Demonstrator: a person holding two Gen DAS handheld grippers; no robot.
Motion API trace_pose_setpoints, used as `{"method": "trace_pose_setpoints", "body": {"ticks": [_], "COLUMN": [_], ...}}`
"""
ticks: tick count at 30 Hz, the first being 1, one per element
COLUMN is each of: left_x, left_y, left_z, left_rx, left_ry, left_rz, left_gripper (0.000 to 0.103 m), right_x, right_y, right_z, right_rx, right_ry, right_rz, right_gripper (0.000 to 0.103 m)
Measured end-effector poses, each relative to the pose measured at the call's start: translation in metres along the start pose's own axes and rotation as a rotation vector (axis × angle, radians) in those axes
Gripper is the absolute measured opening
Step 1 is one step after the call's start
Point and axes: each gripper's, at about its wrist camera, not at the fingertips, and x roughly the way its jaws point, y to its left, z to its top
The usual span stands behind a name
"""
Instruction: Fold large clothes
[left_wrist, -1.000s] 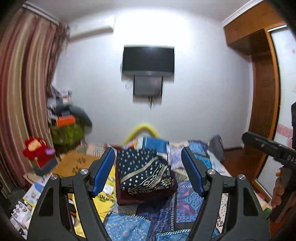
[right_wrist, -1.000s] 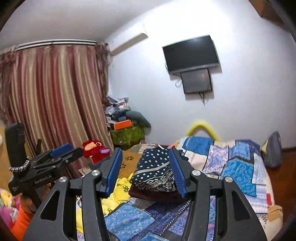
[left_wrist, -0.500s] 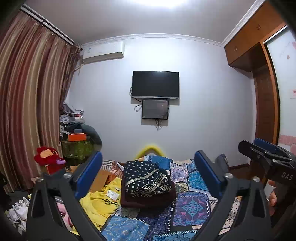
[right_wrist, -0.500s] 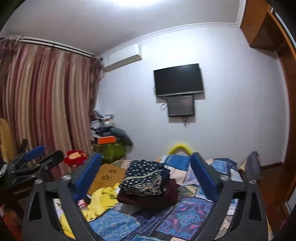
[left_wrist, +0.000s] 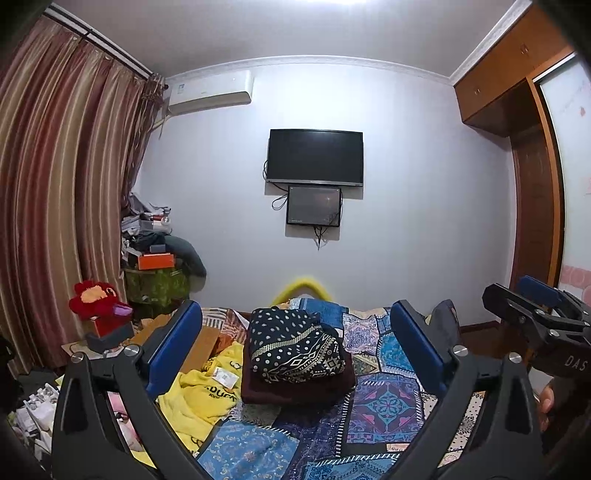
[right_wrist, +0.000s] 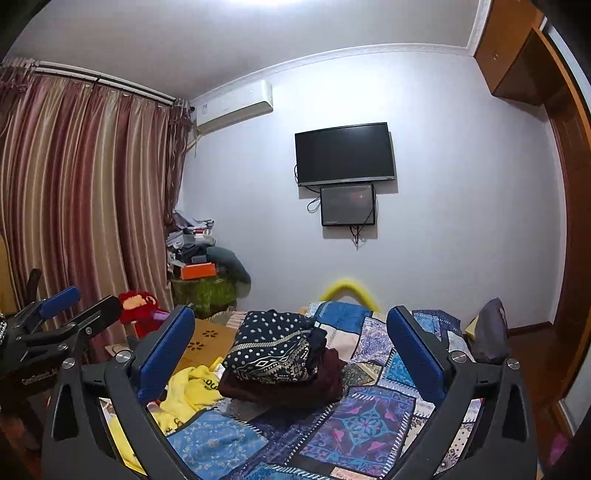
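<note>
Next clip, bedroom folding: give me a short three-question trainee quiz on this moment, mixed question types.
1. True or false: the left tongs grip the patterned navy garment.
2. What lies directly under that garment? A) the yellow garment B) a folded maroon garment C) the bare patchwork bedspread
3. Fill in: both the left and the right tongs stand ____.

Key: 1 false, they are open and short of it. 2 B. 3 open.
</note>
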Motion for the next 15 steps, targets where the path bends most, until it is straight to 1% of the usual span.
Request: {"method": "trace_pose_setpoints", "body": {"ticks": [15], "left_x": [0.0043], "left_y": [0.0032], "left_z": [-0.0042], "left_rx": [-0.015], "left_ry": [0.022], "left_rz": [0.007], "left_gripper": [0.102], "right_x": [-0.0071], "right_y": [0.0029], "right_z": [0.0019], "right_rx": [-0.004], "right_ry": [0.014], "right_rz": [0.002], "right_gripper": [0.103]}}
